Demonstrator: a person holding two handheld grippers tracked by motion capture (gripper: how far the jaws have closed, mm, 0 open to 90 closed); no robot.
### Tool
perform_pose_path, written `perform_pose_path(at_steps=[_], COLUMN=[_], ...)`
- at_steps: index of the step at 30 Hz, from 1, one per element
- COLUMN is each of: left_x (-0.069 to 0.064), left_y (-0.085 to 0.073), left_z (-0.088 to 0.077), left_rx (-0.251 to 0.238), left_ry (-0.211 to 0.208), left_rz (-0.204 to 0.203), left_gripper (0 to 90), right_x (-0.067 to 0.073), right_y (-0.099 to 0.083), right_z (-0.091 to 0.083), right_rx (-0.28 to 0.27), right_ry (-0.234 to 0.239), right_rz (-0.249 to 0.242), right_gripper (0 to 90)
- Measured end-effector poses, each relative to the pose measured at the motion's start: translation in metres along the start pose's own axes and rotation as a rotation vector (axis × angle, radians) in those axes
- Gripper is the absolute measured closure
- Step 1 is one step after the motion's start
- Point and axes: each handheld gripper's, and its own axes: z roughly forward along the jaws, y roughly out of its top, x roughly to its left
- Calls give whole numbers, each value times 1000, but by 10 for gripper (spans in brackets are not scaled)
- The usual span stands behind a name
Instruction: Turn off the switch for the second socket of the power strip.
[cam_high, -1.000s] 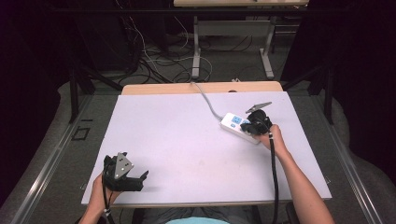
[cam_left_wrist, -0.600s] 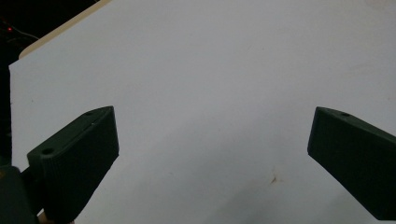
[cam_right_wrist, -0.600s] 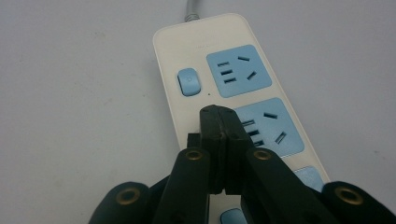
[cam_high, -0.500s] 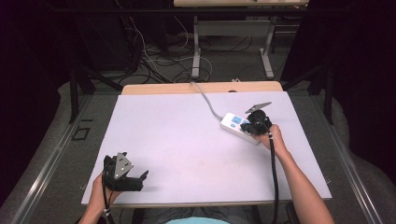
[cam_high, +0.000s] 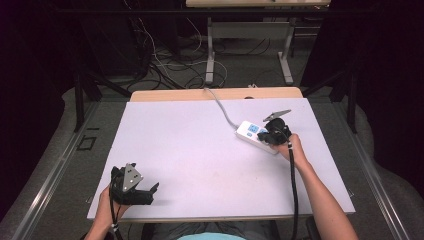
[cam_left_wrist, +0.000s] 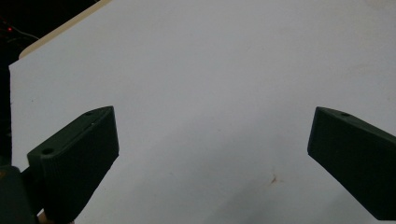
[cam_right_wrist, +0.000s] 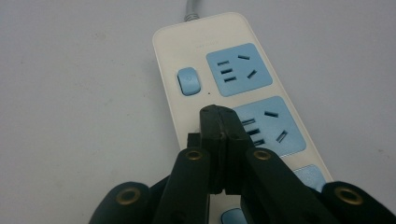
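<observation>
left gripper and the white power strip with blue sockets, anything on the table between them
Nothing: the high view shows only bare white table between the open left gripper and the white power strip with blue sockets.

Power strip (cam_right_wrist: 219, 88) near end: I am losing it behind my right gripper (cam_right_wrist: 219, 116), whose closed jaws are covering the switch column and part of the middle socket.
Tip contact: I am not making out whether the jaw tips are touching the strip's face or hovering just above.
Strip cable (cam_high: 220, 107): it is running off the table's far edge among floor wires I cannot separate.
Left gripper (cam_left_wrist: 210, 140): both jaws are being cut by the picture's lower edge.
</observation>
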Motion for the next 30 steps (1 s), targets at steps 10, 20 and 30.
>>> perform_pose_path(at_steps=[10,20,30], left_x=[-1,0,0], left_y=[0,0,0], left_z=[0,0,0], left_rx=[-2,-1,0], left_ry=[-3,-2,0], left_rz=[-5,-3,-2], left_gripper=[18,18,18], right_x=[0,0,0], right_y=[0,0,0], right_z=[0,0,0], right_rx=[1,-5,-5], right_ry=[4,0,-3], right_rz=[2,0,0], right_gripper=[900,900,900])
